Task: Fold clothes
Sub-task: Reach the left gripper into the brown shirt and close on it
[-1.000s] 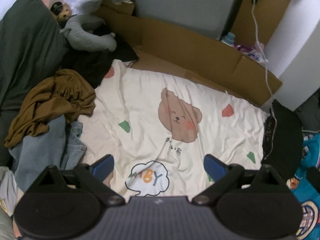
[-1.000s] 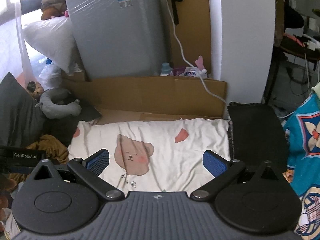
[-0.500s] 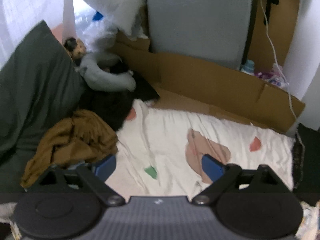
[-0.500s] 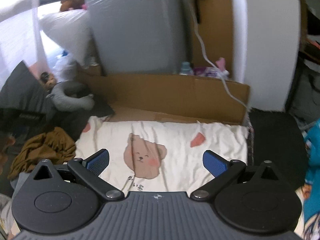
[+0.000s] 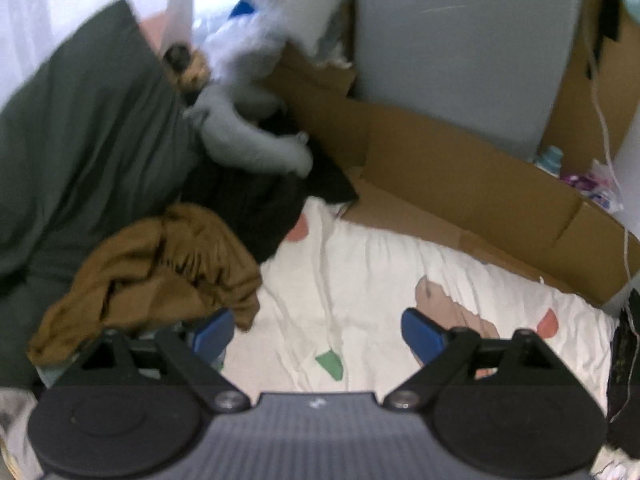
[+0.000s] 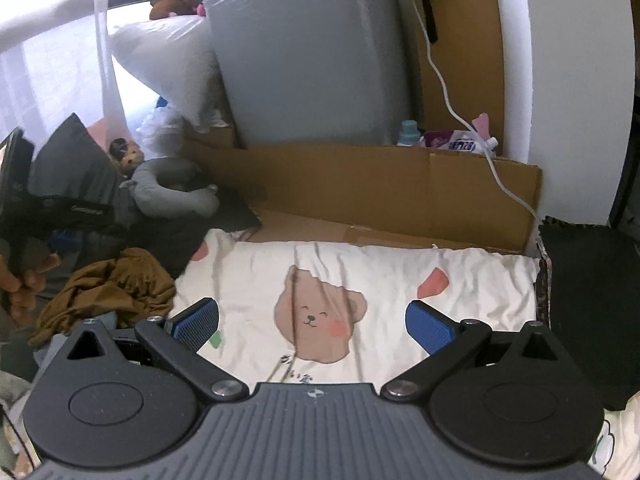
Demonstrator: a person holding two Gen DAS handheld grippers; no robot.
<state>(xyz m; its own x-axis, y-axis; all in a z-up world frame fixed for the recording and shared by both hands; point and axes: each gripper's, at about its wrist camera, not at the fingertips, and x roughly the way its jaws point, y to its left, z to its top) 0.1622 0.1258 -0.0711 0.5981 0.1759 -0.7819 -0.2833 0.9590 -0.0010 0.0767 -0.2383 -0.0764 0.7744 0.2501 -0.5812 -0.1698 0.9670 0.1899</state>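
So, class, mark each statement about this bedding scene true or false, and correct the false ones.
1. The brown garment lies crumpled, not folded. True.
2. A bear is printed on the white sheet. True.
3. The right gripper is clamped on the sheet. False: it stands open, with nothing between its pads.
4. The grey stuffed toy lies in the middle of the sheet. False: it sits off the sheet, beyond its far left corner.
5. A cardboard wall stands along the sheet's far edge. True.
6. The left gripper holds the brown garment. False: nothing is between its pads, though it is closing.
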